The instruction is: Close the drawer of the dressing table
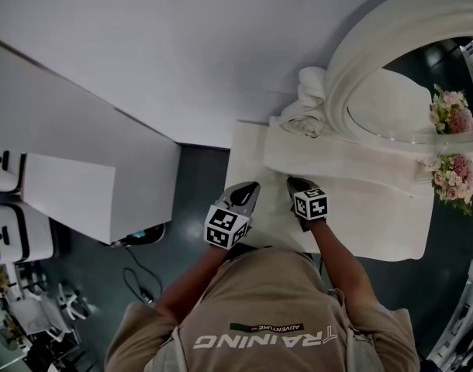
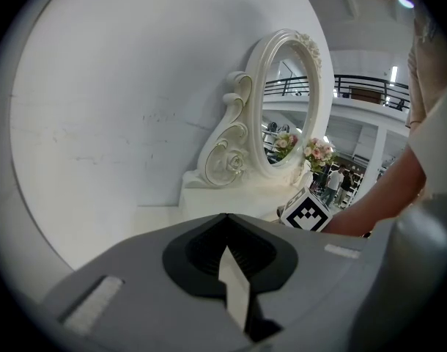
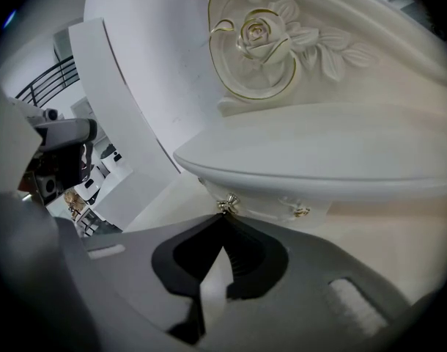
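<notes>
Both jaw pairs are shut on nothing, so your grey right gripper (image 3: 223,221) could skid off the small gold knob (image 3: 225,205), leaving the cream drawer (image 3: 266,201) ajar.

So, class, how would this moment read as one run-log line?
left gripper: shut, empty | right gripper: shut, tips by drawer knob | drawer: state unclear

Tan short-sleeved T-shirt (image 1: 261,316) printed "TRAINING"; grey left gripper (image 1: 252,187) and right gripper (image 1: 294,183).
</notes>
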